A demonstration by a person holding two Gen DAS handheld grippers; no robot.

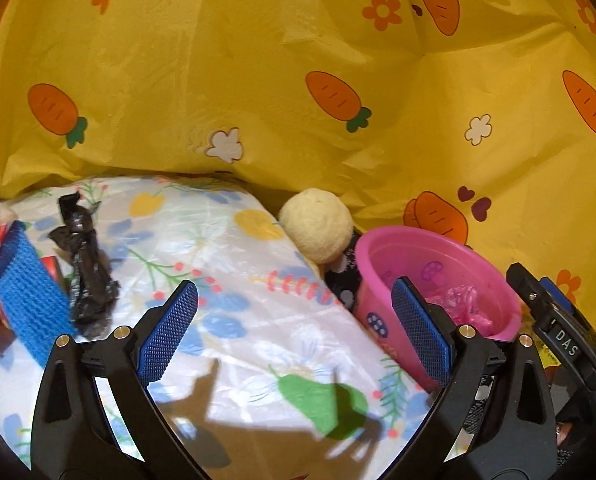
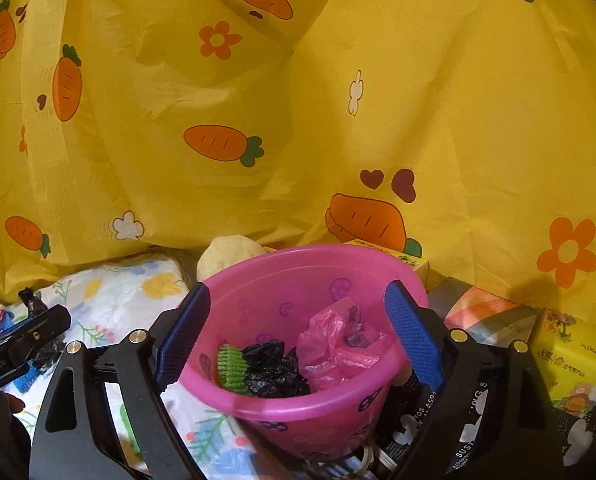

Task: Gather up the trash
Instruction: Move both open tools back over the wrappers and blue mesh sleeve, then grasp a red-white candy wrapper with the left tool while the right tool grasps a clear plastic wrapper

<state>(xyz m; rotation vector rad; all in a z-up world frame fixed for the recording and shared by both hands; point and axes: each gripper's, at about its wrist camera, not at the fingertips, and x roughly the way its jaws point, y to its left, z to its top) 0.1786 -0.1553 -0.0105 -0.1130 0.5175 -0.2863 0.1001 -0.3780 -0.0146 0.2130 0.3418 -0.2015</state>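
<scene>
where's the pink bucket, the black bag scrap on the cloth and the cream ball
pink bucket (image 2: 298,400), right wrist view, on its near front rim
black bag scrap (image 1: 85,264), left wrist view, on its crumpled middle
cream ball (image 1: 317,225), left wrist view, on the centre of its fuzzy face

Yellow carrot-print curtain (image 1: 257,80) (creased) behind

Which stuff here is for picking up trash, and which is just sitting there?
For the job:
pink bucket
pink bag, black bag and green scrap inside it
black wrapper on the floral cloth

Just lying about:
cream ball
yellow tissue pack
carrot curtain
</scene>
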